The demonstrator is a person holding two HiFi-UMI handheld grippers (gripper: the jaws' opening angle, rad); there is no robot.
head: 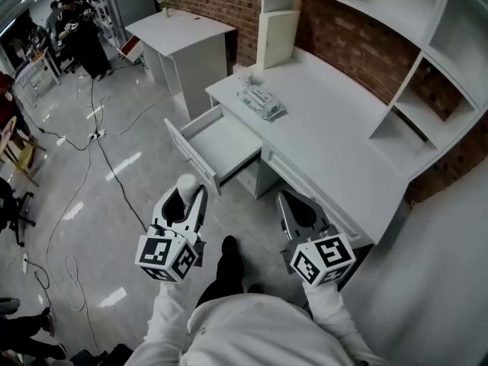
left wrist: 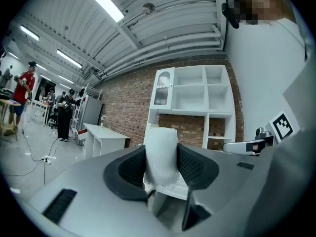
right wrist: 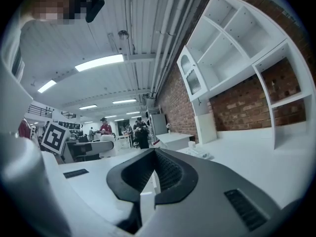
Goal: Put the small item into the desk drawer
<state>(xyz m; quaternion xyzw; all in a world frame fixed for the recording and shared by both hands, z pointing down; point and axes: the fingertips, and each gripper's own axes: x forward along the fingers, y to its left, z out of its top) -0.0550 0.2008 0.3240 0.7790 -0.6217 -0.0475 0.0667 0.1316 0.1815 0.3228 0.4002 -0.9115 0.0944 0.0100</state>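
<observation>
Left gripper is pinching the small white item, which stands upright between its pads and sticks out past the tips; it's held over the floor, just short of the open drawer and not in it. The drawer is pulled out of the front of the white bench, and a plastic pack lies on the bench top behind it. Right gripper has its jaws pressed together and empty, held near the bench's front edge, right of the drawer
</observation>
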